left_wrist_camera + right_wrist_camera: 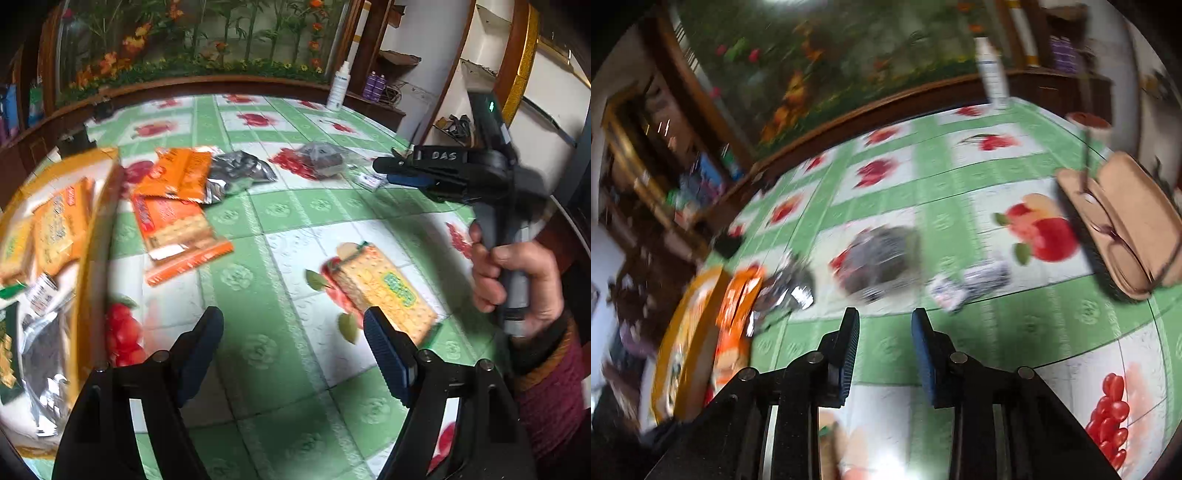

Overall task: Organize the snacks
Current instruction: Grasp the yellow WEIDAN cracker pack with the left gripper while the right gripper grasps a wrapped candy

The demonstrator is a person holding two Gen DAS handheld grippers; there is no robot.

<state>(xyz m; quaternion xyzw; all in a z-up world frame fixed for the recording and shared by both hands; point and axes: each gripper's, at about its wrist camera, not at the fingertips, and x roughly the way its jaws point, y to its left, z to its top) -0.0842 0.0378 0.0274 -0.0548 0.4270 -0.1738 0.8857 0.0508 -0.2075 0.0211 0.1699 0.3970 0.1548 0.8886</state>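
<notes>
My left gripper [293,325] is open and empty, low over the green fruit-print tablecloth [280,206]. A yellow cracker pack [384,288] lies just right of its right finger. An orange tray [96,236] at the left holds several snack packs. Orange cracker packs [173,206], a silver pouch [236,173] and a clear bag of dark snacks [321,157] lie further back. My right gripper [885,321] is open and empty, above the table; it also shows in the left wrist view [391,168]. Ahead of it lie the dark bag [879,258] and small white packets [971,282].
A white bottle [341,86] stands at the table's far edge by a dark wooden ledge. A tan brush-like object [1123,225] lies at the right. Shelves stand beyond the table's right side. The right wrist view is blurred.
</notes>
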